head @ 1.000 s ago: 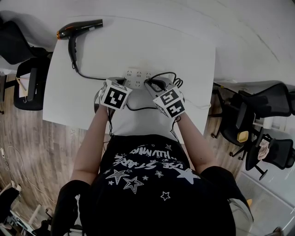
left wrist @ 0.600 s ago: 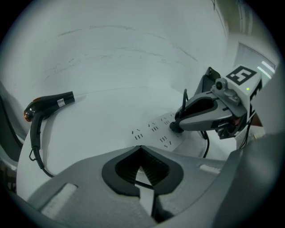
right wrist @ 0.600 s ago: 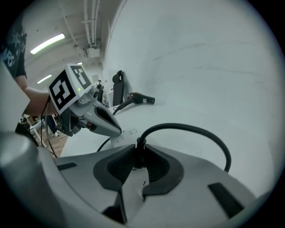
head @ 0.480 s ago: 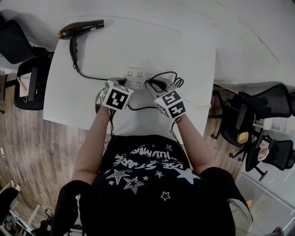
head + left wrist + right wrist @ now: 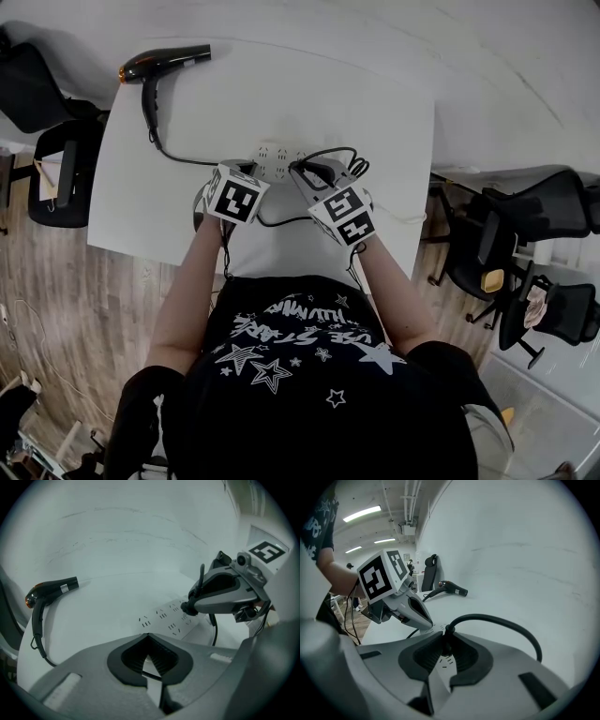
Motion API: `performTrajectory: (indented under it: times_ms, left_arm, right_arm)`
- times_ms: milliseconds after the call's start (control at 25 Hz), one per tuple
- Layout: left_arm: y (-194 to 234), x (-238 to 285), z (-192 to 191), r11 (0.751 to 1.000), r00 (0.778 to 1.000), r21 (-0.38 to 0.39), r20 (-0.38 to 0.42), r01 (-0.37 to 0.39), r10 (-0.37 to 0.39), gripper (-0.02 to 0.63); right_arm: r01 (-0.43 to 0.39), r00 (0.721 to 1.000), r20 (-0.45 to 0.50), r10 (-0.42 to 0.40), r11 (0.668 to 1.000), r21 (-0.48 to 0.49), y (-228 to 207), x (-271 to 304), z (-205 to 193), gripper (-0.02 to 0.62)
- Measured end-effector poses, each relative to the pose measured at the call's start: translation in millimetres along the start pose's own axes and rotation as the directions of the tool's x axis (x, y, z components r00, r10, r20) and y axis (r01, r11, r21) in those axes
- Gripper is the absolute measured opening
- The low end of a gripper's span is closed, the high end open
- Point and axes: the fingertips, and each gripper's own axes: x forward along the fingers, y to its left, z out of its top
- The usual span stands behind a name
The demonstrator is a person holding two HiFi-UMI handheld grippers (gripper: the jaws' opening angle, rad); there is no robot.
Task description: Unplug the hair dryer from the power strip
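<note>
The black hair dryer [image 5: 159, 61] lies at the white table's far left, also seen in the left gripper view as the hair dryer [image 5: 47, 590]. Its cord [image 5: 178, 155] runs to the white power strip [image 5: 277, 155]. My right gripper [image 5: 302, 171] is shut on the black plug [image 5: 446, 637] at the strip's right end [image 5: 164, 618]; whether its pins are seated is hidden. The cord [image 5: 501, 620] arches out of the jaws. My left gripper [image 5: 251, 169] is shut, its tips [image 5: 149, 634] down at the strip's near left end.
The white table [image 5: 356, 103] is bare beyond the strip. Black office chairs stand off the left edge [image 5: 56, 150] and to the right [image 5: 525, 225]. A wood floor lies to the left.
My right gripper has edged slightly left with the plug, and the cord loop has shifted with it. The left gripper has stayed put.
</note>
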Motion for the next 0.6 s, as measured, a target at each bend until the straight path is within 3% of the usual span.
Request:
performTrajectory:
  times_ms: [600]
  left_arm:
    - [-2,-4,-3,1.000,0.993,-0.002,0.118,-0.022,0.022,0.008]
  right_arm:
    - [0.008,0.998,0.067,-0.013,0.997,0.077,-2,-38,10,0.069]
